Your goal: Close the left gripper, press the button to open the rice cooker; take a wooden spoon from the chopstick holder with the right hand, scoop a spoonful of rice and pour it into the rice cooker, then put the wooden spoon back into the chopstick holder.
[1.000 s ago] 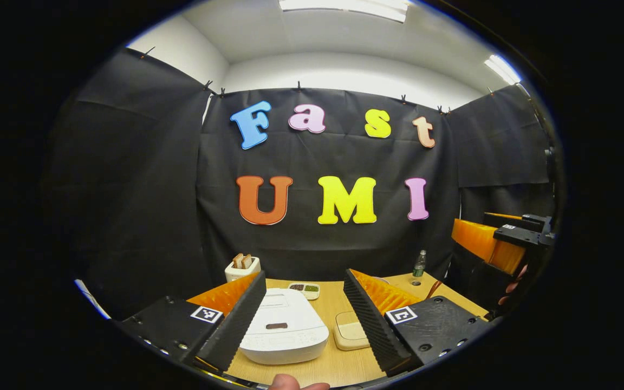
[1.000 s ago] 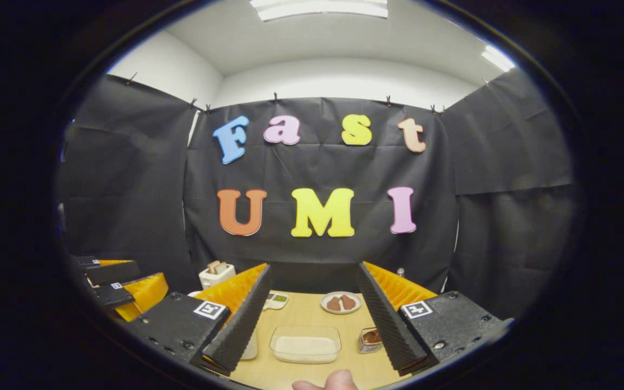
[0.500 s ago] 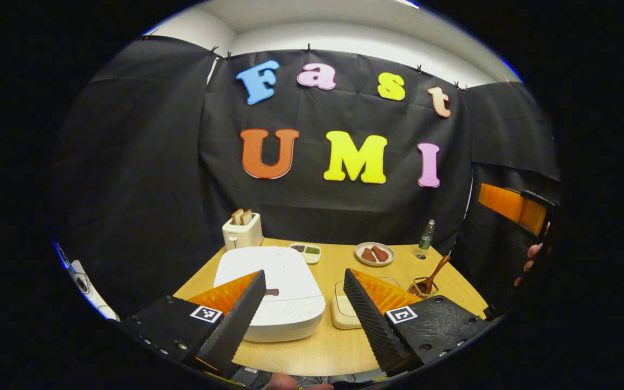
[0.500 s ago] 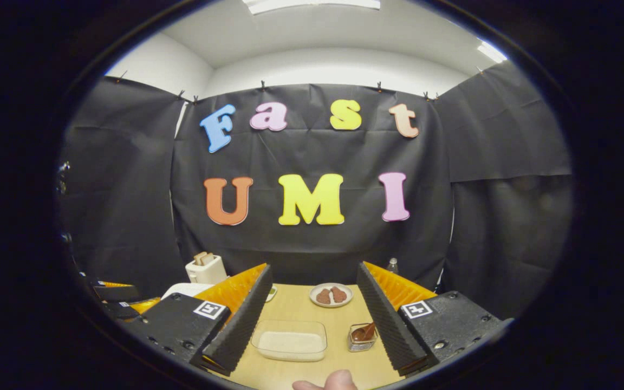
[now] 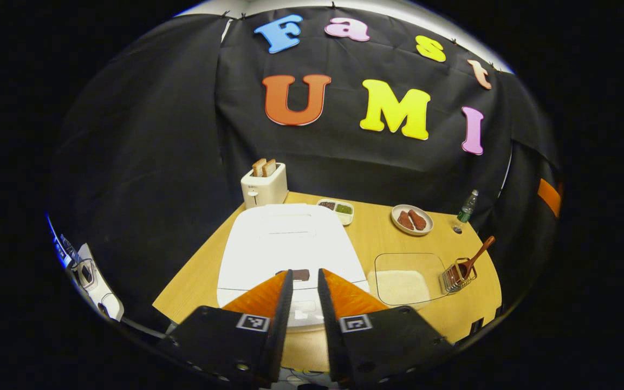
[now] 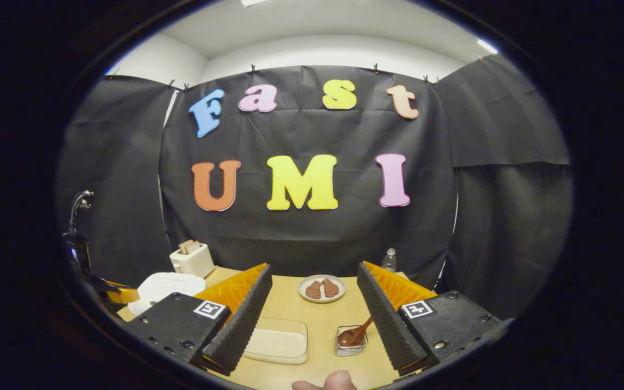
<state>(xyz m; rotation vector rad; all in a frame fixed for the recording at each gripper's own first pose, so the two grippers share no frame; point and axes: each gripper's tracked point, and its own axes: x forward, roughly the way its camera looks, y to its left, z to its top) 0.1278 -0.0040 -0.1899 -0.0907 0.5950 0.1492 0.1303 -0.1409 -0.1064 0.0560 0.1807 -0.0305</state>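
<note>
The white rice cooker point(image 5: 285, 244) lies closed on the wooden table point(image 5: 366, 238), its small dark button point(image 5: 299, 274) at the front of the lid. My left gripper point(image 5: 304, 272) hovers above the cooker's front, shut to a narrow slit, tips lined up just before the button. A wire chopstick holder point(image 5: 455, 275) at the table's right holds the wooden spoon point(image 5: 477, 254), beside a clear dish of rice point(image 5: 404, 277). My right gripper point(image 6: 314, 266) hangs open and holds nothing, above the rice dish point(image 6: 278, 344) and the holder point(image 6: 351, 341) with its spoon point(image 6: 361, 330).
A toaster point(image 5: 264, 184) with bread stands at the back left. A small two-part sauce tray point(image 5: 336, 208), a plate point(image 5: 411, 219) with brown pieces and a bottle point(image 5: 467, 205) line the back. A thumb point(image 6: 325, 382) shows at the bottom edge of the right gripper view.
My left gripper's fingers have closed from wide open to a narrow slit, and it has risen and tilted down over the cooker. The right gripper stays open and has drifted slightly.
</note>
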